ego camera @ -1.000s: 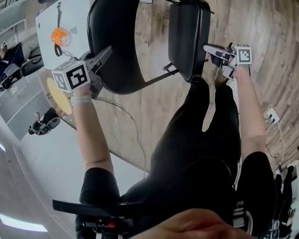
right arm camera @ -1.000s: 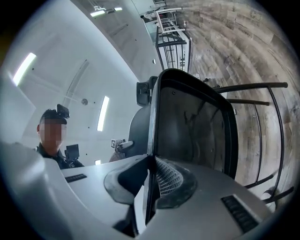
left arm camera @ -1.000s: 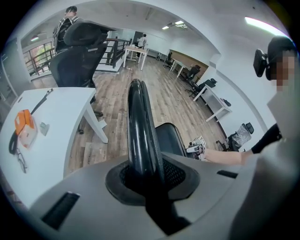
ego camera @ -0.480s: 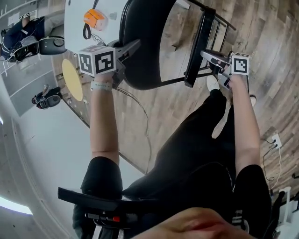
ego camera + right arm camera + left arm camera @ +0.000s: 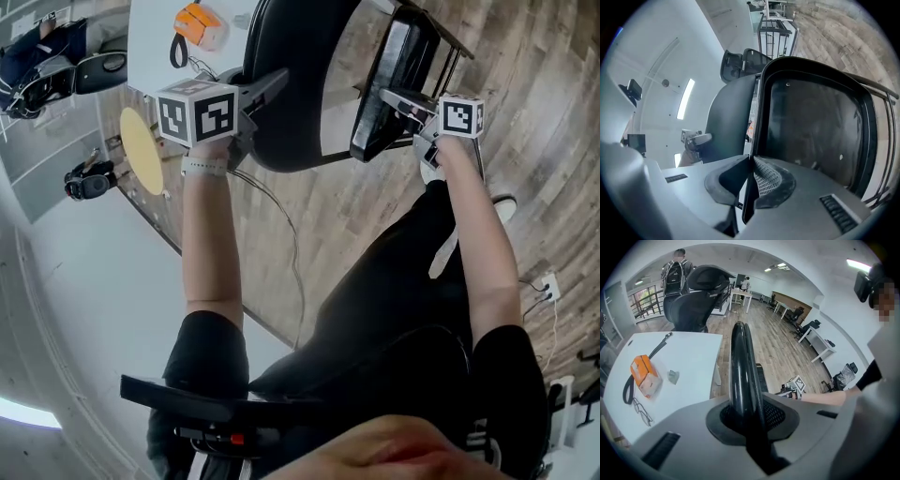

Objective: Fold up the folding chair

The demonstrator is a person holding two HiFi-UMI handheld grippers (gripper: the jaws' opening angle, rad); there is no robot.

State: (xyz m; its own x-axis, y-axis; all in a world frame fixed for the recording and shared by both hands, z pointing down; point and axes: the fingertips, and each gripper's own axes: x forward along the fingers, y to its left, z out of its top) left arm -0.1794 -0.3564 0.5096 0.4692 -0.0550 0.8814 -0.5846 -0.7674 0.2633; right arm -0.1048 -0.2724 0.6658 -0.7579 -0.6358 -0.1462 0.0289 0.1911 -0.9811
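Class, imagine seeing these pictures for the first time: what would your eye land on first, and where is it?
The black folding chair at the head view's top centre dominates, its seat tipped up towards the backrest. The left gripper clamps its jaws on the backrest's rim, the right gripper on the seat's edge. An orange object lies on the white table at upper left.

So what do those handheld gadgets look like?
The left gripper and right gripper are grey bodies with two tapering jaws, each bearing a white cube with black square markers. Black short sleeves; a pale wristband on the left wrist.
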